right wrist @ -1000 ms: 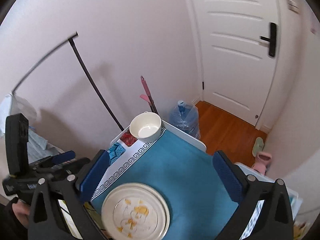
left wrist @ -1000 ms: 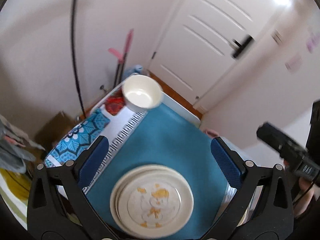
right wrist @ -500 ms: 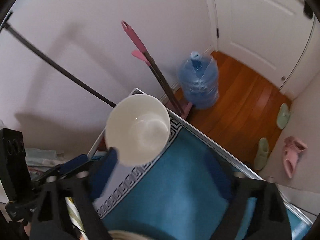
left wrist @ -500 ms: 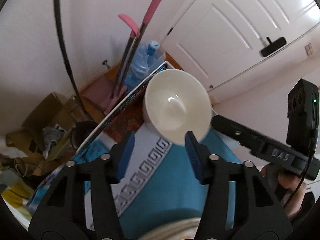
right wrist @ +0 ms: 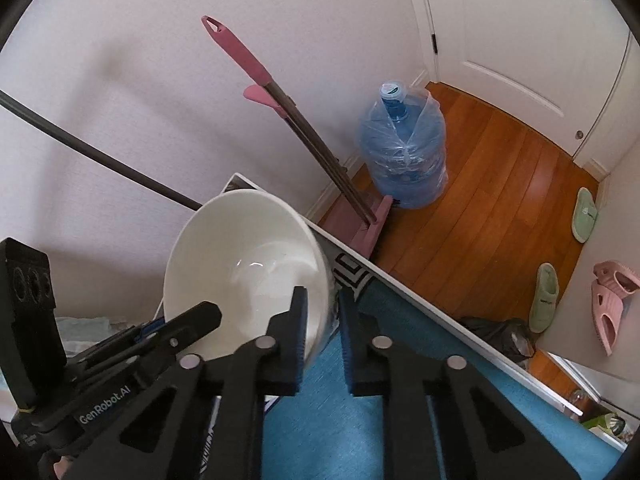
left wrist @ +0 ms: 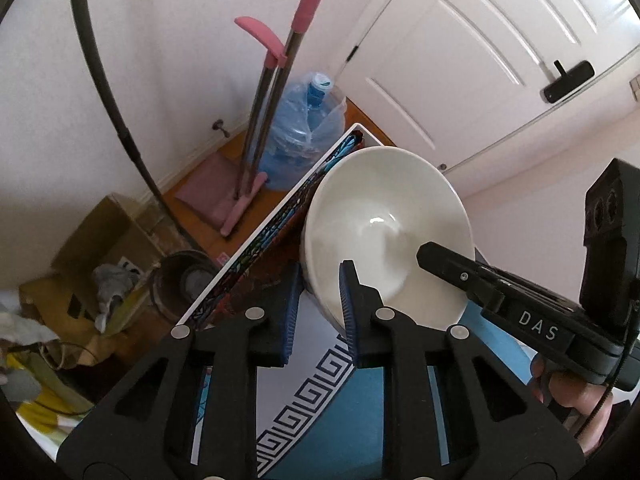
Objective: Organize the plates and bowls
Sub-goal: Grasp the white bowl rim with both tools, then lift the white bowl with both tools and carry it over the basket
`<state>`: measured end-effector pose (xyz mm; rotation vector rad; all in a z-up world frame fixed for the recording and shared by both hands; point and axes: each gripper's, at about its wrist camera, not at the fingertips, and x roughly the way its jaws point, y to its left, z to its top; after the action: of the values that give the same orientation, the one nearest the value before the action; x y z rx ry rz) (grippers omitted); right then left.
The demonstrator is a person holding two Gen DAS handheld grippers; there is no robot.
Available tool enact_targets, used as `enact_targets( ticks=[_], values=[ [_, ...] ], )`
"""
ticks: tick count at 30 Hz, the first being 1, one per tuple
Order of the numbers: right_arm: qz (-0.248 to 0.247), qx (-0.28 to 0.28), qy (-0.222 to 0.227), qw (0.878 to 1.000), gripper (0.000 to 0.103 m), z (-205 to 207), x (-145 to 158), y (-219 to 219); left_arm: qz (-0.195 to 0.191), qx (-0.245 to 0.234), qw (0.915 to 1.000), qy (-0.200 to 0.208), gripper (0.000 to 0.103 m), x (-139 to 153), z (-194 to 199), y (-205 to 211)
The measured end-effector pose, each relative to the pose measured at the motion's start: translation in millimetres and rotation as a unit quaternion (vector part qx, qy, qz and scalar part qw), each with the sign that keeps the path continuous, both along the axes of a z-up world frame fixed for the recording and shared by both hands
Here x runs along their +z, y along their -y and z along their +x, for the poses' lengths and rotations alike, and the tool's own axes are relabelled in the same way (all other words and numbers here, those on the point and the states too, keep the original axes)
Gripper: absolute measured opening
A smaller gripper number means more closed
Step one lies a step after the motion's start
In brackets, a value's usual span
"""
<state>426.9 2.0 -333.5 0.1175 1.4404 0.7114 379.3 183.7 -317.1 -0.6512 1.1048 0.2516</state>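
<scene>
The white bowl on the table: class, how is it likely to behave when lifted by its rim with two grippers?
The white bowl looks glazed and glossy, so probably slippery against the pads. It seems rigid ceramic: likely heavy for its size and breakable if dropped. With the left gripper and right gripper each pinching opposite sides of the rim, it should lift level, though uneven lifting could tip it.
</scene>
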Motion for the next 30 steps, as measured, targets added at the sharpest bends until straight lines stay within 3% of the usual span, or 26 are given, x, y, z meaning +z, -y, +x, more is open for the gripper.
enact_targets(
  ticks=[8,15,24,30],
  values=[
    [0.005,-0.002,0.010,1.000,0.014,-7,6,7,0.030,-0.017,0.9994,0.010,0.018,15,-4,9],
    [0.023,-0.025,0.034,0.999,0.014,-28,36,28,0.067,-0.042,0.9961,0.040,0.018,59,-28,36],
    [0.047,-0.058,0.098,0.992,0.014,-97,133,98,0.084,-0.066,0.9897,0.095,0.018,146,-105,111],
    [0.037,-0.080,0.129,0.988,0.014,-155,188,165,0.082,-0.094,0.9842,0.126,0.018,181,-157,181]
  ],
)
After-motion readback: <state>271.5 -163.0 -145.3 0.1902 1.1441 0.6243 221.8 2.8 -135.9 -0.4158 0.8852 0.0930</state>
